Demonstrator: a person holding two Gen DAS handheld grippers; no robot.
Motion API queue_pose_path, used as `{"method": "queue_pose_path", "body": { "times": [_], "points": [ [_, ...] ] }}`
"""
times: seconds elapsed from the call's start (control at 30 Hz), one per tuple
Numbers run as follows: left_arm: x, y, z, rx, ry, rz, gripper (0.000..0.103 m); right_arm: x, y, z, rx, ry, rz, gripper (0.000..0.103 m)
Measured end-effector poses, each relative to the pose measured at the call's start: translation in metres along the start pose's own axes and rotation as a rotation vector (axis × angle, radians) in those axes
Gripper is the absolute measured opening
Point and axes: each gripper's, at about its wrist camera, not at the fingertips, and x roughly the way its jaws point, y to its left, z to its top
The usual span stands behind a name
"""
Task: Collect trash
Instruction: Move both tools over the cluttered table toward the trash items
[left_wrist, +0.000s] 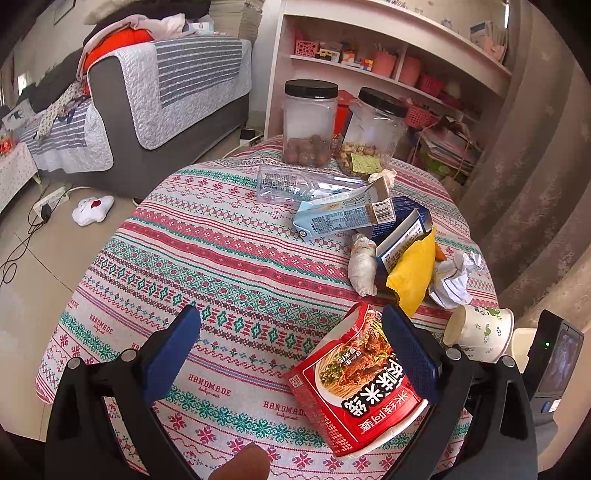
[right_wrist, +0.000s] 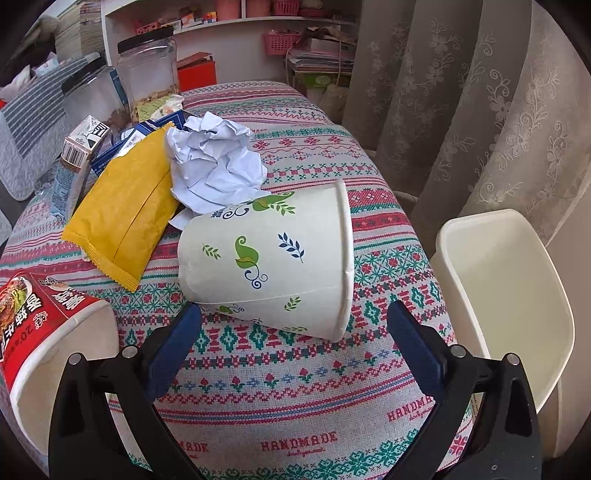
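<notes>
Left gripper (left_wrist: 291, 328) spread wide, right blue finger (left_wrist: 410, 350) against red noodle cup (left_wrist: 354, 384) lying on patterned tablecloth (left_wrist: 207, 258). Right gripper (right_wrist: 293, 325) likewise wide apart, straddling tipped white leaf-printed paper cup (right_wrist: 266, 258). Crumpled white paper (right_wrist: 218, 158), yellow wrapper (right_wrist: 125, 218) just behind; cream bin (right_wrist: 506, 295) beside table.

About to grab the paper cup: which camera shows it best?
The right wrist view: the paper cup lies on its side, whole and large, just ahead of the open right gripper. The left wrist view shows it small, at the table's right edge.
</notes>
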Motion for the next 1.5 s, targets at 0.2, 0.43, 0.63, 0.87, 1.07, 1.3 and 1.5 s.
{"method": "queue_pose_path", "body": {
  "times": [0.2, 0.43, 0.63, 0.87, 1.07, 1.3, 1.5],
  "points": [
    [0.004, 0.008, 0.003, -0.025, 0.013, -0.002, 0.096, -0.002, -0.005, -0.006, -0.011, 0.001, 0.013, 0.096],
    [0.006, 0.009, 0.005, -0.037, 0.014, 0.0, 0.096, -0.001, -0.014, -0.012, -0.005, 0.01, 0.014, 0.096],
    [0.004, 0.007, 0.005, -0.026, 0.014, 0.008, 0.096, -0.023, -0.01, -0.006, 0.003, -0.043, 0.058, 0.096],
    [0.0, 0.002, 0.003, -0.011, 0.014, -0.014, 0.096, -0.056, -0.011, 0.003, 0.024, -0.119, 0.103, 0.096],
    [-0.003, -0.008, 0.0, 0.019, 0.011, -0.014, 0.096, -0.073, -0.008, 0.014, 0.022, -0.169, 0.108, 0.096],
    [-0.008, -0.02, -0.003, 0.057, -0.008, -0.013, 0.096, -0.086, -0.009, 0.016, 0.017, -0.207, 0.107, 0.096],
    [-0.009, -0.024, -0.005, 0.07, -0.009, -0.021, 0.096, -0.09, -0.01, 0.017, 0.02, -0.218, 0.103, 0.096]
  ]
}}
